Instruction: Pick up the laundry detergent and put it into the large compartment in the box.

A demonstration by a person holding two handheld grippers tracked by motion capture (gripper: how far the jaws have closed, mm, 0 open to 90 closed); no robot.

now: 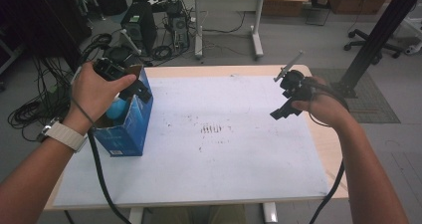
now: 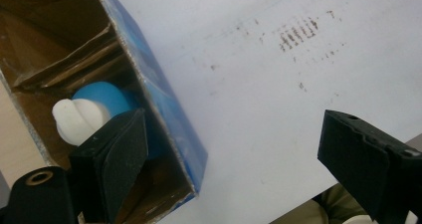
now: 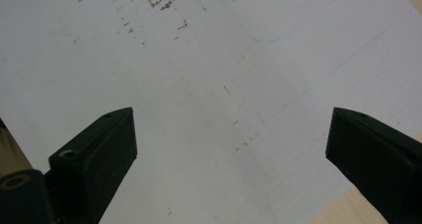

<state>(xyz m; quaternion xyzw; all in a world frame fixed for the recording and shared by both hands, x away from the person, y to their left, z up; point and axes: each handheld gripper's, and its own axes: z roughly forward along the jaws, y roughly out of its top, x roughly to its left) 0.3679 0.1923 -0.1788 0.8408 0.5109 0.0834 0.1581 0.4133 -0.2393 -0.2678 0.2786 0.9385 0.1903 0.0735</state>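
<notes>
Blue carton (image 1: 127,127): left of high view, upright on table (image 1: 239,149), top open. Blue-and-white object (image 2: 92,112) inside.
Left gripper (image 1: 130,87): above carton mouth, jaws spread, straddling carton wall, pinching nothing.
Right gripper (image 1: 284,109): right of frame, over bare table, jaws spread, empty.

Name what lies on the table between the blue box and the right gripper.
Nothing but the bare white sheet with faint brown marks, seen in the high view between box and right gripper.
</notes>
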